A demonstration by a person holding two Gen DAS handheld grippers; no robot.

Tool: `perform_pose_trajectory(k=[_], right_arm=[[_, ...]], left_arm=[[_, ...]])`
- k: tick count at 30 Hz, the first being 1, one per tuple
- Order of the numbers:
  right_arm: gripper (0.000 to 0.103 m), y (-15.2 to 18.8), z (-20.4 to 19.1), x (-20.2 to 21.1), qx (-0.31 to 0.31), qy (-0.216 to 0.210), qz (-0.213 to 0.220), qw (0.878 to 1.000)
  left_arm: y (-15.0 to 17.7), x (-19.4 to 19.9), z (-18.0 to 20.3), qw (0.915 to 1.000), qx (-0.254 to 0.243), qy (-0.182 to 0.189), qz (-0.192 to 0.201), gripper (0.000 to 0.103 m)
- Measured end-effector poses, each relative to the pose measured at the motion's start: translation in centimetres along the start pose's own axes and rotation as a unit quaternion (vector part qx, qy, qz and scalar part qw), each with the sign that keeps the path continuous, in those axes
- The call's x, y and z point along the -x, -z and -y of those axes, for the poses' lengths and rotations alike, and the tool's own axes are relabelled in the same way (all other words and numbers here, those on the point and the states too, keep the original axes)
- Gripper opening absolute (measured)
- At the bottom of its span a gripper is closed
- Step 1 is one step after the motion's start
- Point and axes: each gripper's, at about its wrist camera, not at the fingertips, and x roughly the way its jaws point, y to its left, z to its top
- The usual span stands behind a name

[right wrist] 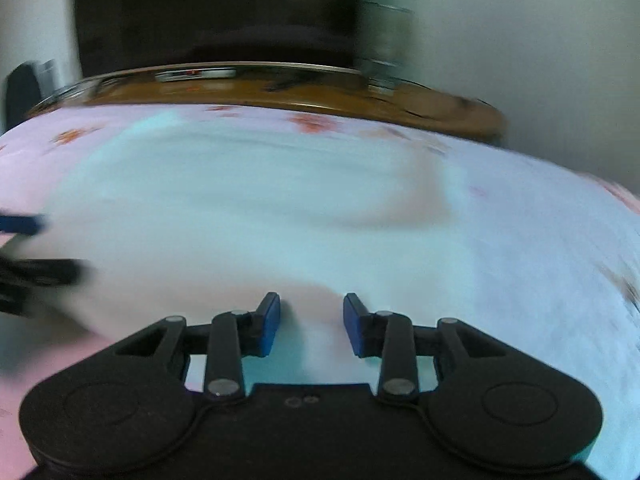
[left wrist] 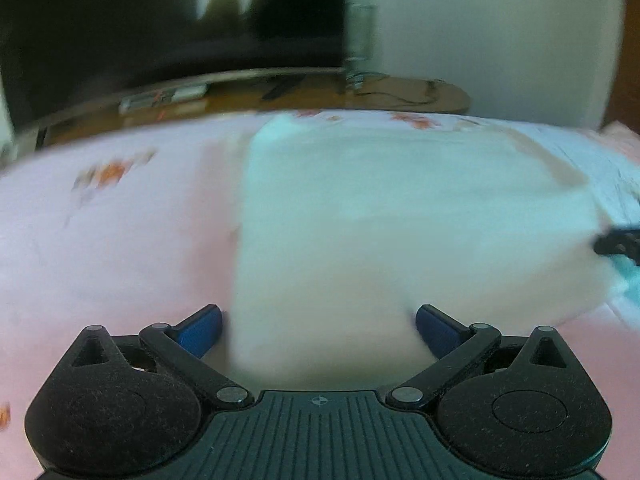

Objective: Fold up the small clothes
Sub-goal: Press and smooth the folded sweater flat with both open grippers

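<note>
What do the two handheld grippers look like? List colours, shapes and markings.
Left gripper: matte black ribbed body, rounded lobes, silver pivot pins, blue pads on its fingers, small crosshair mark. Right gripper: same black linkage, blue pads. No sleeves or cables visible.

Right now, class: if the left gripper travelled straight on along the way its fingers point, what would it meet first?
Most likely the pale folded garment on the pink sheet. The left gripper stands wide open with the cloth's near edge between its fingers. The picture is blurred, so depth is uncertain.
</note>
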Motion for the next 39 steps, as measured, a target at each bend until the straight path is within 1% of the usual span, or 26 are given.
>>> perform_pose_trajectory(k=[1, 2, 3, 4, 5, 7, 8, 10, 12, 14, 15, 16, 19, 22, 24, 25, 27, 29, 31, 32, 33, 34, 35, 36, 37, 39], right_arm=[[0.035, 0.4, 0.9, 0.6, -0.013, 0.002, -0.001, 1.0], [0.035, 0.5, 1.6, 0.9, -0.025, 0.0, -0.002, 1.0], [0.034, 0.6, 1.8, 1.3, -0.034, -0.001, -0.001, 0.999], [0.034, 0.5, 1.7, 1.7, -0.04, -0.005, 0.005, 0.999], [0.037, 0.4, 1.3, 2.2, -0.042, -0.015, 0.015, 0.999], [0.036, 0.4, -0.2, 3.1, -0.035, -0.032, 0.034, 0.998], [0.036, 0.4, -1.3, 3.3, -0.029, -0.042, 0.035, 0.998], [0.035, 0.4, -3.0, 3.5, -0.016, -0.059, 0.034, 0.998], [0.036, 0.6, -5.0, 3.1, 0.016, -0.055, 0.034, 0.998], [0.037, 1.0, -5.6, 2.7, 0.034, -0.053, 0.028, 0.998], [0.035, 1.4, -5.6, 2.7, 0.035, -0.048, 0.02, 0.998], [0.037, 1.8, -5.4, 2.6, 0.033, -0.045, 0.013, 0.998], [0.038, 2.7, -3.5, 2.9, 0.019, -0.034, 0.009, 0.999], [0.037, 3.5, -0.4, 3.8, -0.002, -0.011, 0.008, 1.0], [0.037, 4.0, 1.5, 4.0, -0.025, -0.011, 0.007, 1.0], [0.036, 4.3, 1.8, 4.1, -0.033, -0.015, 0.007, 0.999], [0.036, 4.3, 1.6, 3.9, -0.029, -0.011, 0.007, 1.0], [0.036, 4.0, 0.8, 3.9, -0.018, 0.002, 0.005, 1.0], [0.037, 3.5, 0.1, 4.9, -0.011, -0.002, 0.028, 1.0], [0.038, 3.5, -0.1, 5.3, -0.003, 0.0, 0.035, 0.999], [0.038, 3.3, -0.2, 4.9, 0.006, 0.006, 0.029, 1.0], [0.037, 3.5, -0.1, 4.0, 0.009, 0.016, 0.009, 1.0], [0.037, 3.9, 0.3, 3.3, 0.005, 0.017, -0.004, 1.0], [0.038, 4.1, 0.8, 3.4, -0.005, 0.008, 0.005, 1.0], [0.038, 4.0, 1.1, 3.4, -0.011, 0.002, 0.003, 1.0], [0.037, 3.5, 1.3, 3.7, -0.022, -0.001, 0.0, 1.0]], left_arm=[[-0.1, 0.1, -0.5, 0.9999, 0.012, -0.002, -0.001, 0.102], [-0.2, 0.4, -0.5, 0.9998, 0.015, -0.012, 0.0, 0.102], [-0.4, 0.7, -0.1, 0.9996, 0.016, -0.021, 0.004, 0.102], [-0.6, 1.2, 0.4, 0.9996, 0.017, -0.019, 0.01, 0.102], [-0.9, 1.8, 1.4, 0.9996, 0.013, -0.012, 0.024, 0.102], [-1.4, 2.8, 4.0, 0.9988, -0.018, -0.003, 0.045, 0.102], [-1.8, 2.7, 5.2, 0.9983, -0.031, 0.003, 0.049, 0.102], [-1.9, 2.5, 7.4, 0.9978, -0.044, 0.016, 0.046, 0.102], [-1.8, 1.6, 8.8, 0.998, -0.048, 0.023, 0.035, 0.102], [-1.1, 0.5, 9.7, 0.9982, -0.052, 0.023, 0.019, 0.102], [-0.7, 0.1, 9.8, 0.9983, -0.054, 0.02, 0.007, 0.102], [-0.3, -0.3, 9.5, 0.9985, -0.053, 0.014, 0.0, 0.102], [0.7, -0.1, 7.9, 0.9985, -0.054, 0.011, 0.007, 0.102], [1.3, 0.3, 6.3, 0.9982, -0.06, -0.001, 0.007, 0.102], [1.6, 0.5, 5.7, 0.9984, -0.056, -0.003, 0.008, 0.102], [1.5, 0.4, 5.7, 0.9985, -0.054, -0.005, 0.006, 0.102], [0.9, 0.6, 6.1, 0.9987, -0.049, -0.012, 0.003, 0.102], [0.7, 1.5, 6.1, 0.999, -0.038, -0.017, 0.015, 0.102], [1.0, 1.0, 5.6, 0.9992, -0.031, -0.024, -0.002, 0.102], [1.2, 0.7, 5.3, 0.9995, -0.024, -0.019, -0.003, 0.103], [1.3, 0.6, 5.2, 0.9995, -0.025, -0.018, 0.0, 0.103], [1.2, 0.5, 5.3, 0.9994, -0.028, -0.02, -0.002, 0.103], [1.1, 0.4, 5.3, 0.9994, -0.028, -0.021, -0.006, 0.103], [0.8, 0.6, 5.3, 0.9994, -0.023, -0.022, -0.014, 0.103], [0.5, 1.0, 5.4, 0.9994, -0.02, -0.024, -0.017, 0.103], [-0.1, 1.7, 5.5, 0.9995, -0.019, -0.025, -0.004, 0.103]])
